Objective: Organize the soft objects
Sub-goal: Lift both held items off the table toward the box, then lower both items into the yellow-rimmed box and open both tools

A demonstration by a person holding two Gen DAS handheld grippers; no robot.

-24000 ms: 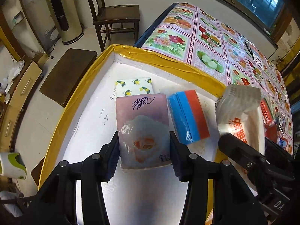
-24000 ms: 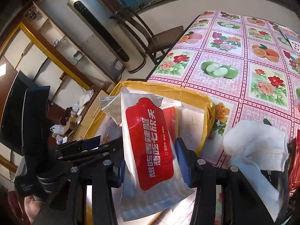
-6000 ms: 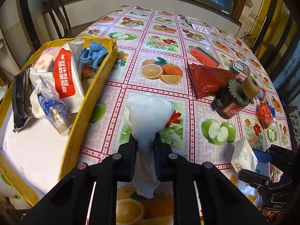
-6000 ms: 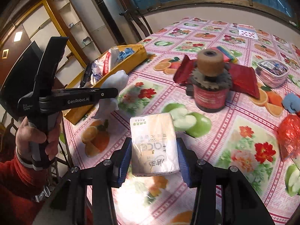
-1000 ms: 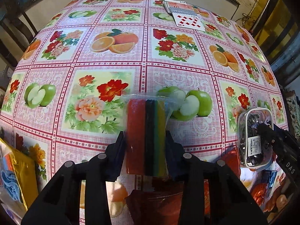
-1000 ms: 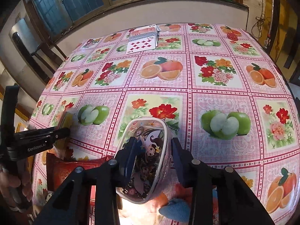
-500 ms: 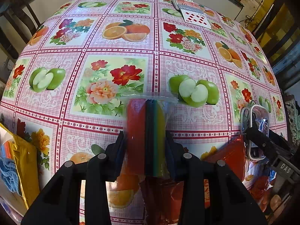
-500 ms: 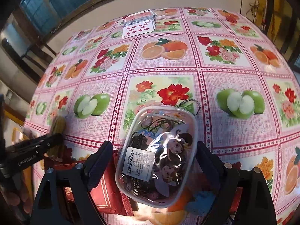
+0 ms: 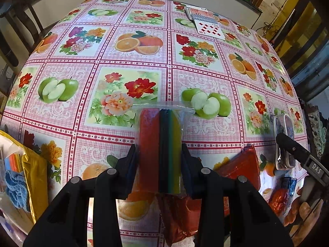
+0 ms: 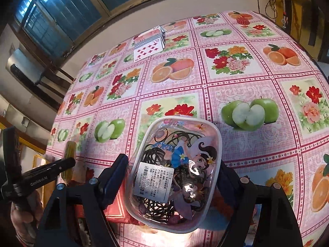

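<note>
1. Over the bench (image 9: 131, 61), my left tool (image 9: 159, 160) clamps the cloth pack (image 9: 162, 144), long axis forward.
2. My right tool (image 10: 172, 177) grips the pouch (image 10: 178, 173), jaws wide.
3. Yellow box (image 9: 35, 175) lies left, nearer my left hand; left goes first, I judge.

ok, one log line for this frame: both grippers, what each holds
left gripper: shut on sponge pack | right gripper: shut on hair-tie pouch | both lifted above tablecloth

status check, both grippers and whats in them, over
Left gripper shut on bagged colored cloths, lifted. Right gripper shut on clear pouch of hair ties. Yellow box at left; path looks clear.
</note>
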